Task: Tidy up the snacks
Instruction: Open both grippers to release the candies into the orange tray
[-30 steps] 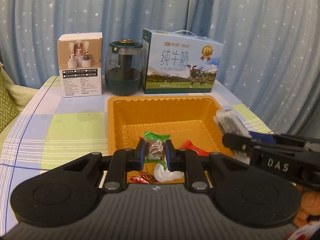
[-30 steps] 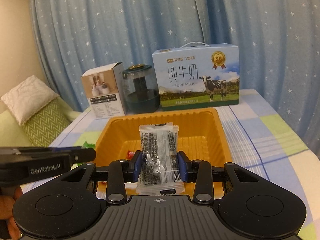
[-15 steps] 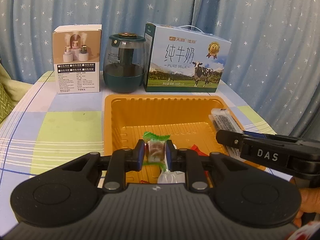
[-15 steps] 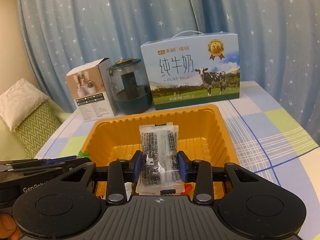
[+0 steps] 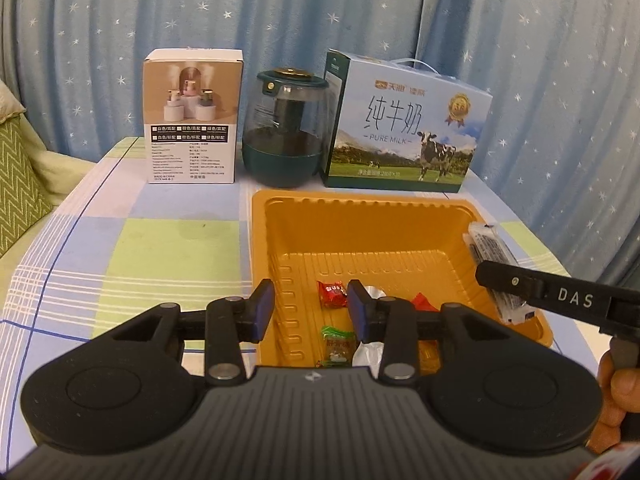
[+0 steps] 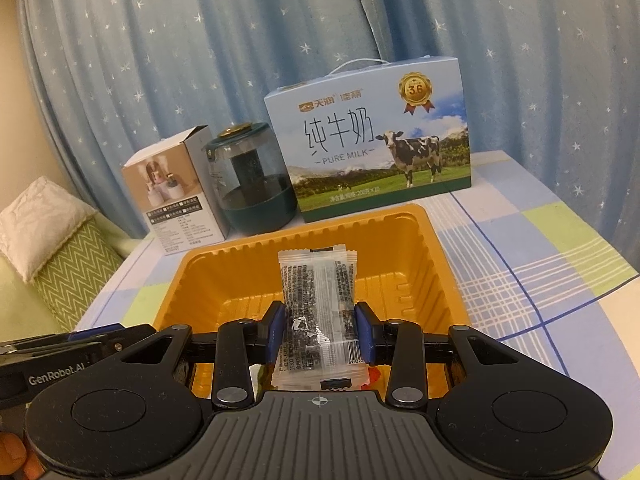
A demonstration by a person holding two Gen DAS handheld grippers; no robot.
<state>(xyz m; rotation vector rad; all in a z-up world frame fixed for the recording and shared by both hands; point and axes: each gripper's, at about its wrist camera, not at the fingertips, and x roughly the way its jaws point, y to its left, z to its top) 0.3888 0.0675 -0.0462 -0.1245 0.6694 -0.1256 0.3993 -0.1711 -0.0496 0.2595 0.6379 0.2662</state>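
Observation:
An orange tray (image 5: 360, 208) (image 6: 432, 248) sits on the checked tablecloth. My left gripper (image 5: 311, 310) is open and empty above the tray's near left part. Below it in the tray lie a green-wrapped candy (image 5: 338, 346), a red candy (image 5: 332, 292), another red candy (image 5: 424, 302) and a white wrapper (image 5: 370, 354). My right gripper (image 6: 320, 334) is shut on a clear packet of dark snack (image 6: 318, 312), held upright above the tray's near edge. The packet (image 5: 494, 262) also shows in the left wrist view, over the tray's right rim.
Behind the tray stand a white humidifier box (image 5: 192, 120), a dark green glass jar (image 5: 286, 128) and a blue milk carton box (image 5: 404, 136). A blue starry curtain hangs behind. A green zigzag cushion (image 5: 18, 184) lies left of the table.
My left gripper has opened and let go of the green-wrapped candy, which now lies in the tray. My right gripper has moved further over the tray with its packet.

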